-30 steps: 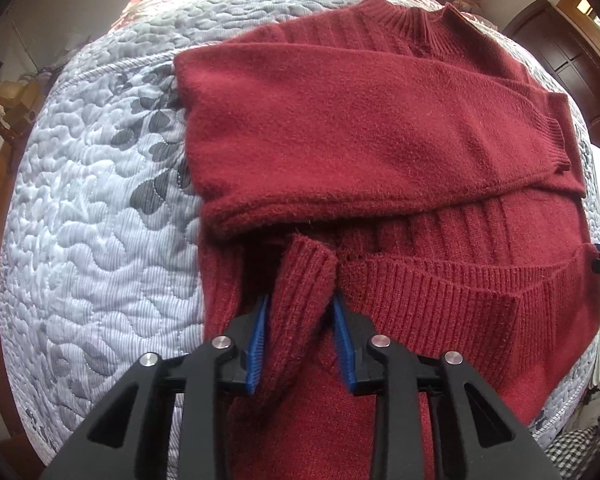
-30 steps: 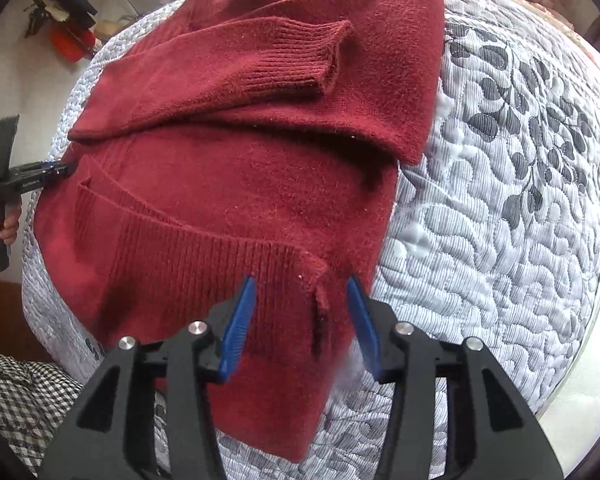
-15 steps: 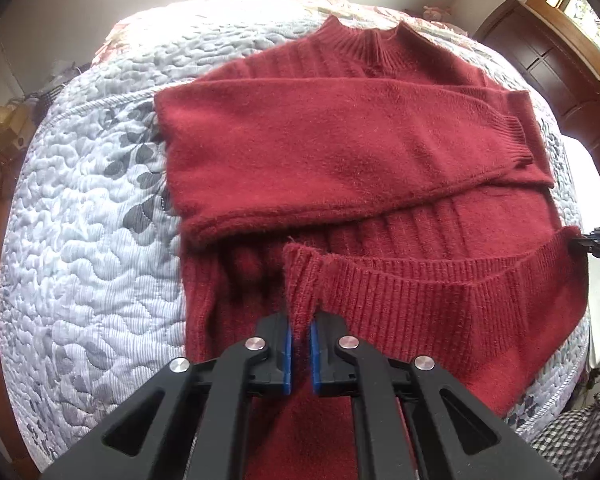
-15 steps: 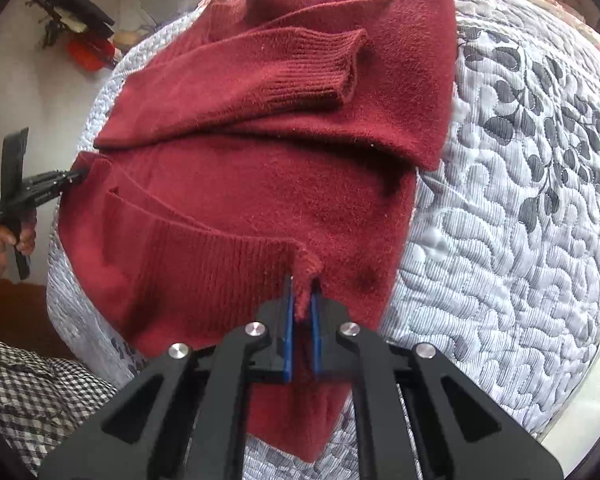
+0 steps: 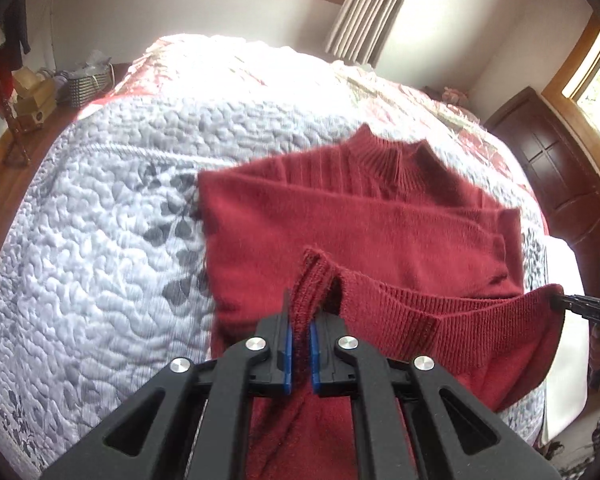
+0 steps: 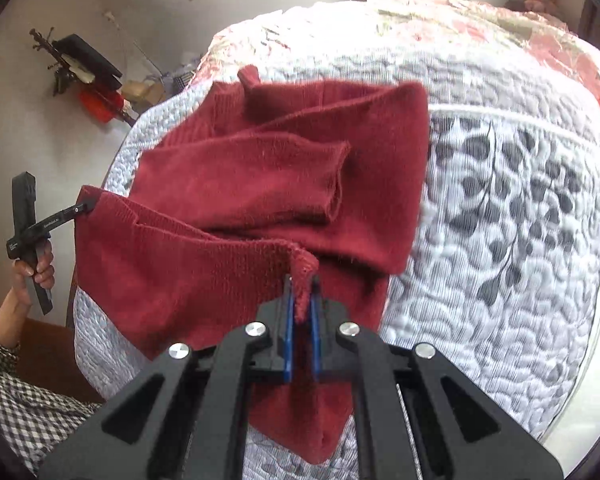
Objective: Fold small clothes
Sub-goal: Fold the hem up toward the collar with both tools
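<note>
My left tool (image 5: 299, 334) is clenched on the ribbed hem at one bottom corner of the red sweater (image 5: 360, 232), and the knit stands up in a small peak just ahead of its blue pads (image 5: 287, 354). From there the hem (image 5: 440, 320) runs off to the right, lifted clear of the bed (image 5: 100, 240) and sagging a little between my two holds, which tells me the cloth is soft and limp with some weight in it. Beyond the hem, the body lies flat on the quilt with both sleeves crossed over the chest and the collar farthest from me.

My right tool (image 6: 300, 320) is clenched on the opposite hem corner, a tuft of knit poking up between its pads (image 6: 287, 344). Well off to its left I see my other hand (image 6: 34, 270) holding the far corner up.

I judge the wool thick and fuzzy, so it should grip well against the pads and is not likely to slide out, but it stretches, so pulling the corners apart hard would distort the hem. The rib band is the firmest part and the right place to hold. Carrying both corners level toward the collar should lay the lower half over the sleeves.
</note>
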A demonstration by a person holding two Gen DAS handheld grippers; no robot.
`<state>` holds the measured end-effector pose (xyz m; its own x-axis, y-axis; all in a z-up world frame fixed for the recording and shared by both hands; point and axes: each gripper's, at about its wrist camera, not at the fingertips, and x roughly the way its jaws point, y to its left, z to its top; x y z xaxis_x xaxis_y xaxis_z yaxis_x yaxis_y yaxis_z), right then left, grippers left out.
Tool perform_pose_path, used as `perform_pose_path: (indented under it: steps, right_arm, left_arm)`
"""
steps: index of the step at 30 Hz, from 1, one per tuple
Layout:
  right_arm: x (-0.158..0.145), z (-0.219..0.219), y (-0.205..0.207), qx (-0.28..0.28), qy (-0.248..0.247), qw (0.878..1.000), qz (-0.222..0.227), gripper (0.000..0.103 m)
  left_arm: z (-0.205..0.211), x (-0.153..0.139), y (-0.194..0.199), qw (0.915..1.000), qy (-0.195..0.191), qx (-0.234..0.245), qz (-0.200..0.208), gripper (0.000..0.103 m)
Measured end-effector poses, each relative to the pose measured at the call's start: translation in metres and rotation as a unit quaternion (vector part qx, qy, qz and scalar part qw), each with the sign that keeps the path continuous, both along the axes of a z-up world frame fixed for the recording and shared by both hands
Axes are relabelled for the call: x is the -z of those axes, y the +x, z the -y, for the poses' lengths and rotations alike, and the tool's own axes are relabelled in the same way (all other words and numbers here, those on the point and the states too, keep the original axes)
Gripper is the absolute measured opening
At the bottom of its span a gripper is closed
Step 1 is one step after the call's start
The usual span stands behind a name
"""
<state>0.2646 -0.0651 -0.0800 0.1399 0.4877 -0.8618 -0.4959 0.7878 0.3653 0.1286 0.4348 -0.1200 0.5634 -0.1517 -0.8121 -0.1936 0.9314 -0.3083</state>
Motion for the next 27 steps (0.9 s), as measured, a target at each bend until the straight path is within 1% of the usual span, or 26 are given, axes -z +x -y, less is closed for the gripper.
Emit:
perform_pose_path:
  steps: [2,5,11,13,15,18,20,22,25,26,27]
  right_arm:
    - [-0.015,-0.004,0.018,0.003,0.009,1.0,0.016,0.005]
    - [-0.027,-0.017,0.049,0.001,-0.004,0.999,0.042,0.005]
    - [-0.029,-0.044,0.115,0.018,-0.004,0.999,0.047,0.005]
    - [-0.023,-0.054,0.132,0.024,-0.01,0.999,0.045,0.005]
    - [-0.011,-0.064,0.149,0.029,-0.02,0.999,0.037,0.005]
    - [0.019,-0.074,0.166,0.04,-0.042,0.998,0.014,0.005]
    - [0.04,-0.072,0.171,0.055,-0.059,0.997,-0.004,0.005]
    - [0.058,-0.07,0.177,0.069,-0.059,0.996,-0.023,0.006]
    - [0.069,-0.069,0.177,0.079,-0.055,0.995,-0.03,0.009]
    - [0.068,-0.067,0.176,0.08,-0.054,0.995,-0.027,0.016]
    - [0.066,-0.064,0.173,0.082,-0.052,0.995,-0.027,0.026]
  left_arm:
    - [-0.009,-0.011,0.016,0.9998,-0.005,-0.011,0.016,0.006]
    - [-0.019,-0.019,0.046,0.9993,0.006,-0.019,0.032,0.006]
    - [-0.041,-0.015,0.103,0.9985,0.013,-0.042,0.033,0.006]
    - [-0.049,-0.008,0.118,0.9983,0.014,-0.051,0.022,0.006]
    - [-0.054,0.004,0.131,0.9981,0.02,-0.058,0.006,0.006]
    - [-0.058,0.03,0.147,0.9973,0.028,-0.06,-0.031,0.007]
    - [-0.06,0.05,0.154,0.9956,0.033,-0.066,-0.058,0.008]
    - [-0.06,0.067,0.159,0.9935,0.041,-0.071,-0.08,0.011]
    - [-0.059,0.083,0.16,0.9905,0.062,-0.072,-0.1,0.023]
    - [-0.059,0.084,0.16,0.9902,0.063,-0.073,-0.101,0.033]
    - [-0.059,0.083,0.158,0.9904,0.062,-0.074,-0.099,0.04]
